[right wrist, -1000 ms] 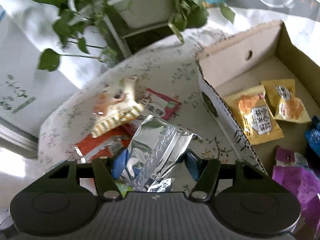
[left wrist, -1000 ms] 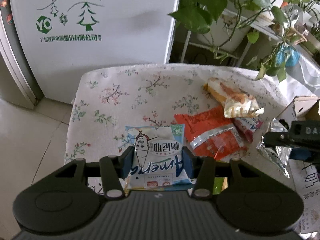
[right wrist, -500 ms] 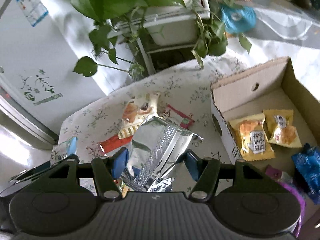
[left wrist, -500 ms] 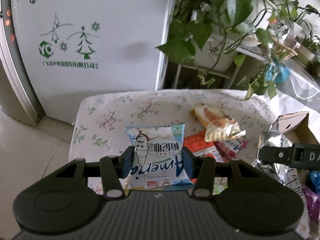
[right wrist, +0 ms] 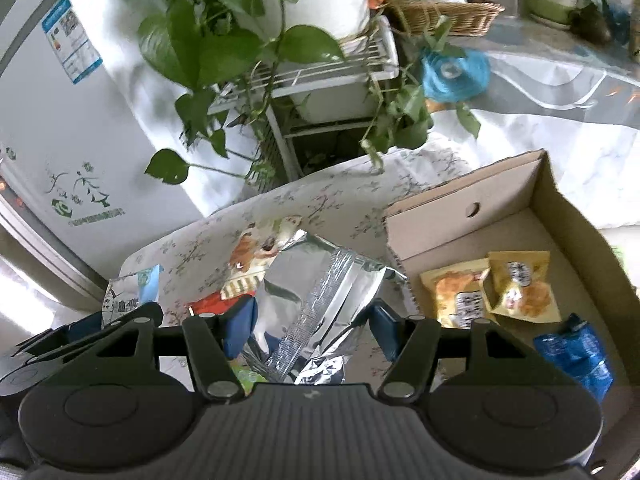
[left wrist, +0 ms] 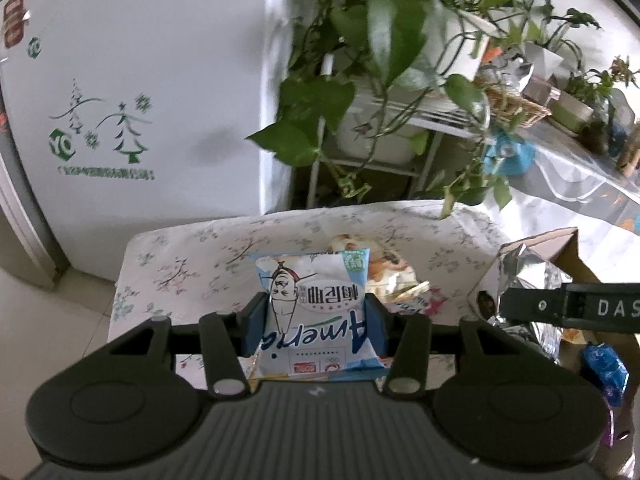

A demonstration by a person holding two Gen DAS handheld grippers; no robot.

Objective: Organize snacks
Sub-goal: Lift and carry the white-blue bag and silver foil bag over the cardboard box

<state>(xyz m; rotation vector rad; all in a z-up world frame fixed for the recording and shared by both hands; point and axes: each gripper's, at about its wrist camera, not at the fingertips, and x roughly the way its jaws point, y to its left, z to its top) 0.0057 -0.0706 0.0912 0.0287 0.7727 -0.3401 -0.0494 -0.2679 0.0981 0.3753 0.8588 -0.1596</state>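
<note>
Can't really read the little snacks left on the surface [right wrist: 352, 196]: a pale bready-looking packet [right wrist: 256, 246] and something red [right wrist: 210, 302] are mostly hidden behind the silver foil bag [right wrist: 320, 300], and the print on them is too blurry to make out. The cardboard box [right wrist: 540, 196] is cut off on its right and near sides, so its full contents don't show; what does show inside is two yellow snack packs [right wrist: 492, 292] lying side by side against the left wall, and a blue wrapper [right wrist: 576, 354] nearer than those. The left hand-held gripper [left wrist: 314, 326] is clamped narrow on a white and blue snack packet [left wrist: 314, 312], held upright off the surface with its print upside down. The right hand-held gripper [right wrist: 316, 326] is gripping the crumpled silver foil bag, which sticks up just left of the box's corner; from the left wrist view that bag [left wrist: 520, 276] blocks most of the box. The surface has a flowery cloth and sits left of the box. Behind the box there's a wire plant stand [right wrist: 320, 76] with trailing green leaves, and a white fridge [left wrist: 132, 92] with green tree graphics further left.
</note>
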